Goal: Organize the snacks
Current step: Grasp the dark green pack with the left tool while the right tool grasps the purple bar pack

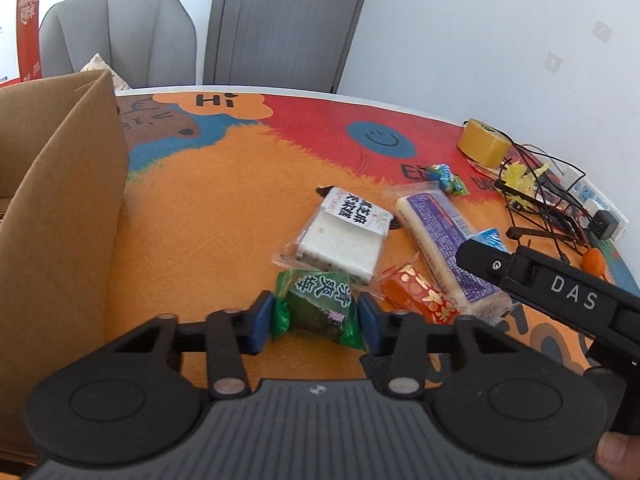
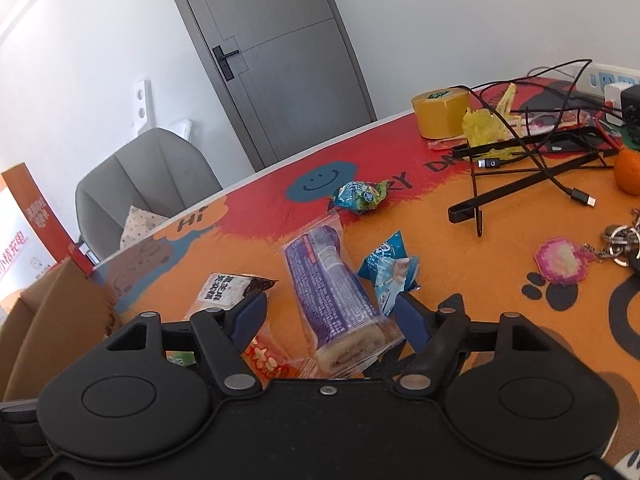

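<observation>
Glossy cartoon-print tabletop [image 1: 208, 208]; left fingers [image 1: 264, 316] pinching crinkly green packet [image 1: 316, 308], right fingers [image 2: 252, 316] apart around purple roll [image 2: 336, 300].

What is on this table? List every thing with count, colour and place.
green packet: one, green, pinched between the left gripper's pads
white cake packet: one, white, behind the green packet
purple roll packet: one, purple, between the right gripper's fingers, untouched
orange packet: one, orange-red, beside the purple roll packet
blue candy packets: two, blue, beyond the roll
cardboard box: one, brown, at the table's left
tape roll: one, yellow, far edge
cables: several, black, right side
pink charm: one, right side
left gripper: black, closed on the green packet
right gripper: black, open
</observation>
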Demonstrator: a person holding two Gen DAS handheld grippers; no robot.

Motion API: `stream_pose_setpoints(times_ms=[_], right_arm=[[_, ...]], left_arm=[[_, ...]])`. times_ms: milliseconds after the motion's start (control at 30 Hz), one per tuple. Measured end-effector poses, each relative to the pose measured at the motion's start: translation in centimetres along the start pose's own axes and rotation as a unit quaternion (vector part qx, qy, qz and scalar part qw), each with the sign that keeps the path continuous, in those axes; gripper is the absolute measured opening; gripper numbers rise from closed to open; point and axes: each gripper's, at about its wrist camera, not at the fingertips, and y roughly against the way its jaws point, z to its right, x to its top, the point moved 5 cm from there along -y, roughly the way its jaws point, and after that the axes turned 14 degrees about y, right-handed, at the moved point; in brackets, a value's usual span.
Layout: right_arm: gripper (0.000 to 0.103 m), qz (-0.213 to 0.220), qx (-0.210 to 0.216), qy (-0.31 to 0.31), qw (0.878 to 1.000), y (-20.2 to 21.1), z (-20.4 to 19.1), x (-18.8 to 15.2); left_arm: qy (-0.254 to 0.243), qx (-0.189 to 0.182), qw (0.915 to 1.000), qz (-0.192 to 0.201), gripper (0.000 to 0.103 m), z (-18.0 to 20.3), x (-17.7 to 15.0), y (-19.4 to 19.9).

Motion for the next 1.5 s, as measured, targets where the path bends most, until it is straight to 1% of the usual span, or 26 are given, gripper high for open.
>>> stream_pose_setpoints(times_ms=[33,100,133,167,267,433,700,800,833,900,933,967,1000,1033,1067,1267,1433,1500], right_arm=[[0.069,-0.004,-0.002,0.001,1.000,-0.2,0.0,-0.1],[0.057,-0.017,-0.008,0.008,1.000,-0.5,-0.1,-0.4],[0.043,-0.024,-0.010,0.010,1.000,-0.6,-0.1,-0.6],[0.038,-0.024,-0.004,0.008,1.000,-0.5,0.0,-0.8],[0.030,-0.020,0.004,0.006,1.000,0.1,0.1,-1.1],[0.026,-0.016,0.006,-0.003,1.000,1.5,0.4,-1.6],[0.025,-0.022,0.005,-0.011,1.000,3.9,0.5,-3.1],[0.026,-0.030,-0.004,-0.011,0.999,4.6,0.6,-3.4],[0.028,-0.034,-0.010,-0.010,0.999,4.8,0.7,-3.5],[0.031,-0.035,-0.023,-0.004,0.999,5.0,0.7,-3.4],[0.035,-0.035,-0.027,-0.001,0.999,5.0,0.7,-3.4],[0.042,-0.033,-0.027,-0.002,0.999,5.0,0.8,-3.3],[0.047,-0.029,-0.025,-0.003,0.999,5.0,0.8,-3.2],[0.053,-0.026,-0.026,-0.001,0.999,4.9,0.7,-3.0],[0.055,-0.024,-0.028,0.002,0.999,4.7,0.7,-2.9],[0.058,-0.028,-0.036,0.017,0.999,3.1,0.1,-2.7],[0.057,-0.043,-0.044,0.038,0.997,1.9,-1.0,-3.2],[0.048,-0.047,-0.069,0.060,0.995,1.8,-1.5,-3.4]], left_arm=[[0.002,0.000,1.0000,0.001,0.040,-0.1,0.0,0.0],[0.005,0.000,1.0000,0.002,0.039,-0.2,0.1,0.1],[0.006,0.000,1.0000,0.004,0.039,-0.2,0.1,0.2],[0.007,-0.001,1.0000,0.006,0.039,-0.2,0.1,0.3],[0.008,-0.005,0.9999,0.011,0.039,-0.2,0.2,0.8],[0.011,-0.015,0.9997,0.015,0.039,0.0,0.2,1.7],[0.011,-0.029,0.9994,0.012,0.039,-0.1,0.0,2.7],[0.007,-0.031,0.9994,0.010,0.039,0.0,-0.2,2.8],[0.004,-0.027,0.9996,0.010,0.039,0.0,-0.3,2.9],[0.002,-0.024,0.9997,0.010,0.039,-0.1,-0.4,2.8],[0.005,-0.024,0.9997,0.007,0.039,-0.2,-0.4,2.6],[0.007,-0.024,0.9997,0.005,0.039,-0.3,-0.4,2.5],[0.007,-0.024,0.9997,0.005,0.039,-0.3,-0.4,2.4],[0.007,-0.024,0.9997,0.004,0.039,-0.3,-0.4,2.3],[0.007,-0.025,0.9997,0.004,0.039,-0.3,-0.4,2.2],[0.013,-0.026,0.9996,0.000,0.039,-0.5,-0.5,1.7],[0.017,-0.026,0.9995,0.004,0.039,-0.7,-0.3,1.7],[0.016,-0.024,0.9996,0.005,0.039,-0.7,-0.4,1.9]])
